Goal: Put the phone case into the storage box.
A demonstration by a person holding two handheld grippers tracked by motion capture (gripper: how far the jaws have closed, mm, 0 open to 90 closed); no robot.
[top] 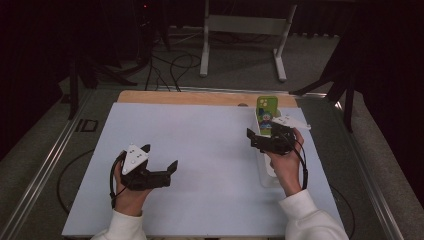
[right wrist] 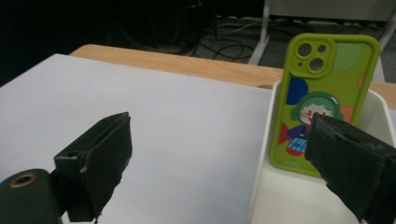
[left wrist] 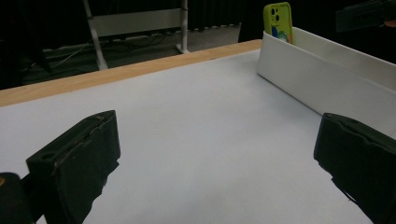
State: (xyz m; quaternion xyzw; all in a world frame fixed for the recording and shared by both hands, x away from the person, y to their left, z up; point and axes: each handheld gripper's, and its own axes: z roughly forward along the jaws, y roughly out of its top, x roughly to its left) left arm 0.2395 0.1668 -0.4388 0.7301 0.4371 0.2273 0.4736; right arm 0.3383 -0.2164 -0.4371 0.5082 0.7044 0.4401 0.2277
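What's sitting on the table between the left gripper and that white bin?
Nothing: the high view shows bare table between the left gripper and the white bin.

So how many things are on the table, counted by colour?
Green: 1, the phone
White: 1, the long box
Black: 2, the left gripper and right gripper
Total: 4

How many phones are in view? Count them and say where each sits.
1. A green-cased phone stands upright at the far end of the white bin, leaning on its end wall. The right hand-held gripper may hide others in the bin.
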